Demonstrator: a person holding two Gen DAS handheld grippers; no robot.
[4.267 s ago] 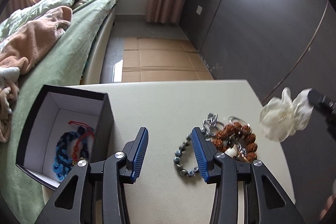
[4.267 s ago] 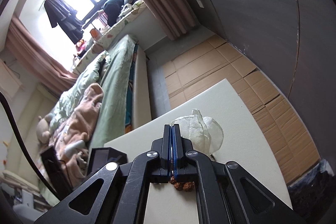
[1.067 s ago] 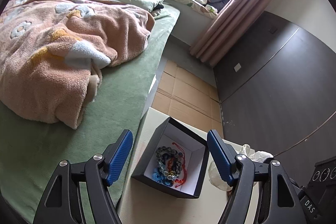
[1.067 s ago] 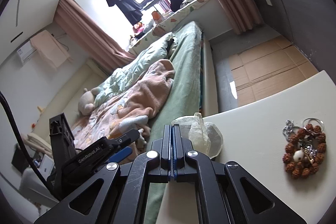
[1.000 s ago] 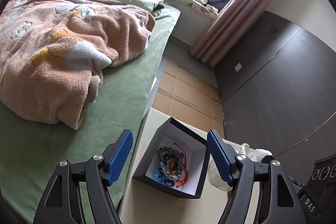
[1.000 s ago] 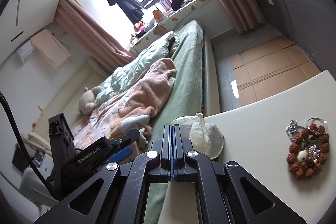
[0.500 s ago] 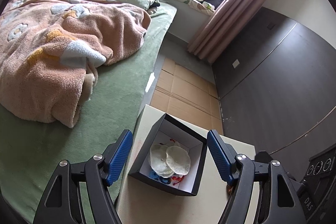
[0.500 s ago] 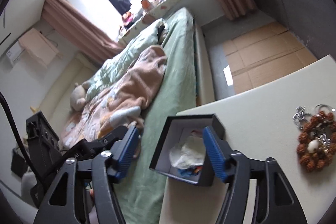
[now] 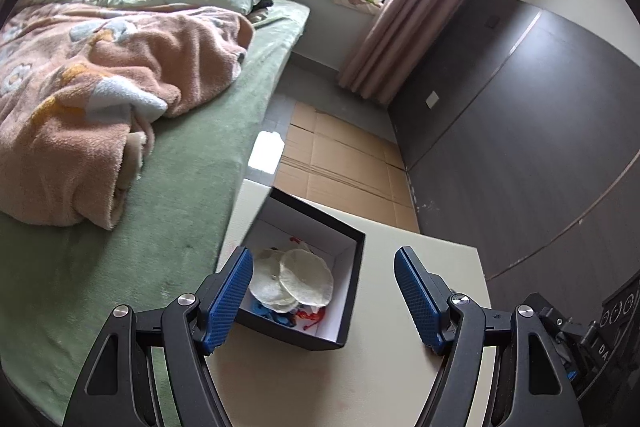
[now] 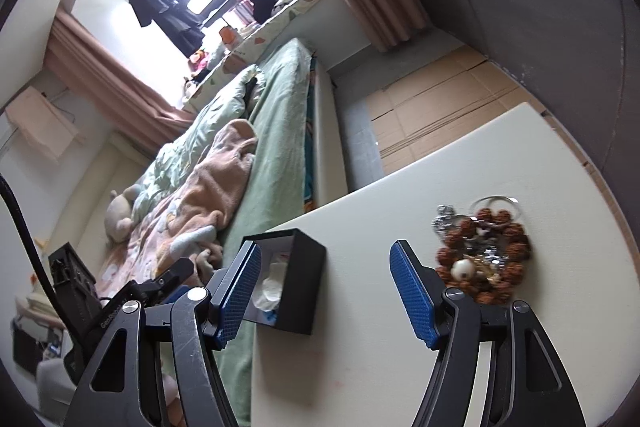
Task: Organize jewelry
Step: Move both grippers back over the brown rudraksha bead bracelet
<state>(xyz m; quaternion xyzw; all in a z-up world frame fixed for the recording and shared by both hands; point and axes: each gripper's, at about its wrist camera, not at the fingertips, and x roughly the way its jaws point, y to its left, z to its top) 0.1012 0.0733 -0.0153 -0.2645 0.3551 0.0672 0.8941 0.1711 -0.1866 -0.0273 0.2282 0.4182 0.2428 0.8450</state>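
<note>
Claws (image 9: 323,297) (image 10: 325,293) both wide apart, above table (image 10: 400,367), box (image 9: 352,291) nearby

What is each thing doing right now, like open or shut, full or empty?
Box: open, no lid on it, jewelry inside.
White pouch: lying in the box on top of the jewelry.
Brown bead bracelet: out on the table, in a pile with silver pieces.
Left gripper: fingers open, holding nothing.
Right gripper: fingers open, holding nothing.
Curtains: pulled aside.
</note>
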